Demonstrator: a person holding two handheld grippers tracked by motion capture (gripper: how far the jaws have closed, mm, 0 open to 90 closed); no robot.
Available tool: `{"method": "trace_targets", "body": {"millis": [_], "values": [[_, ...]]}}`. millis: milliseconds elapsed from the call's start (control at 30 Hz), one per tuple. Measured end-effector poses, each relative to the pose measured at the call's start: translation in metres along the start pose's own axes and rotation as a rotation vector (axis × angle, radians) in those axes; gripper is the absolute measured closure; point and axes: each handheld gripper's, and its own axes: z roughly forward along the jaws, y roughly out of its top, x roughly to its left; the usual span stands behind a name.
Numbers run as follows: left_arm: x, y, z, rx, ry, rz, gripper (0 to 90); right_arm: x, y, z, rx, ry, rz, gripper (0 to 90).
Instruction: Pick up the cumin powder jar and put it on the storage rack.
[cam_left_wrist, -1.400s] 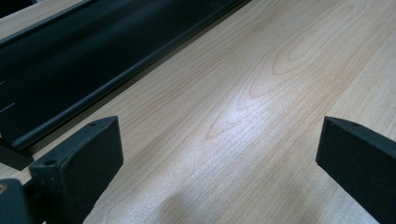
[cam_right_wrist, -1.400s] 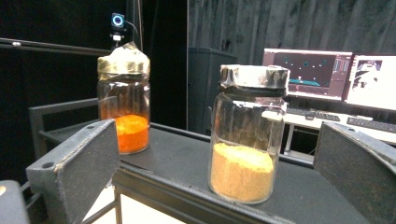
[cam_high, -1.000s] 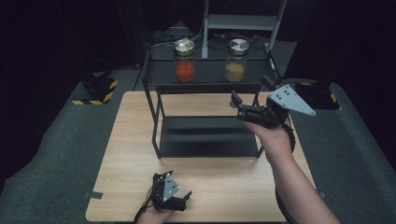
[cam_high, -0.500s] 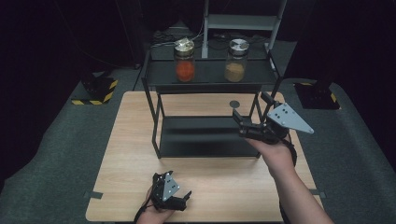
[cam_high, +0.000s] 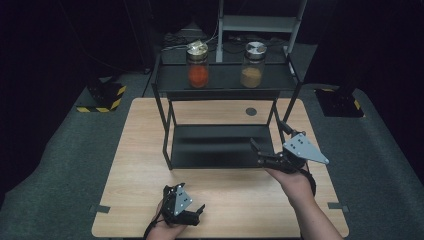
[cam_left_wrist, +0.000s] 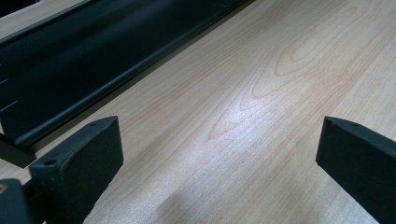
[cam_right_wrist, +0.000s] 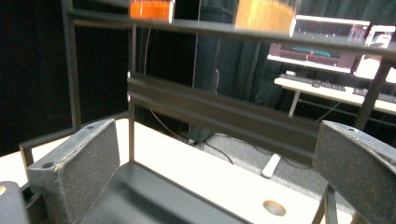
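A black two-tier rack (cam_high: 225, 85) stands on the wooden table (cam_high: 140, 150). Its top shelf carries two lidded glass jars, one with orange contents (cam_high: 198, 66) and one with tan contents (cam_high: 252, 66). My right gripper (cam_high: 267, 137) hangs open at the front right corner of the lower shelf (cam_high: 220, 145), holding nothing. In the right gripper view its jaws (cam_right_wrist: 215, 163) point over that shelf (cam_right_wrist: 154, 200), with the orange jar (cam_right_wrist: 152, 8) and the tan jar (cam_right_wrist: 264, 14) high above. My left gripper (cam_high: 192, 215) rests open near the table's front edge; its jaws (cam_left_wrist: 219, 149) frame bare wood.
A round cable hole (cam_high: 251, 111) sits in the table behind the rack. Yellow-black striped bases (cam_high: 107, 97) stand on the grey floor at the left, a dark base (cam_high: 340, 100) at the right. A metal stand (cam_high: 260, 22) rises behind the rack.
My right gripper has dropped from beside the rack's top shelf and come nearer, down to the front right of the lower shelf. The left gripper has stayed put.
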Motion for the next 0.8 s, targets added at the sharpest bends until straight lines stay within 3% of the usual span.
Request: {"method": "trace_targets", "body": {"millis": [800], "values": [[0.0,-0.001,0.0,-0.004,0.002,-0.005,1.0,-0.001,-0.084,-0.028,0.199,-0.028,0.038,0.0]]}}
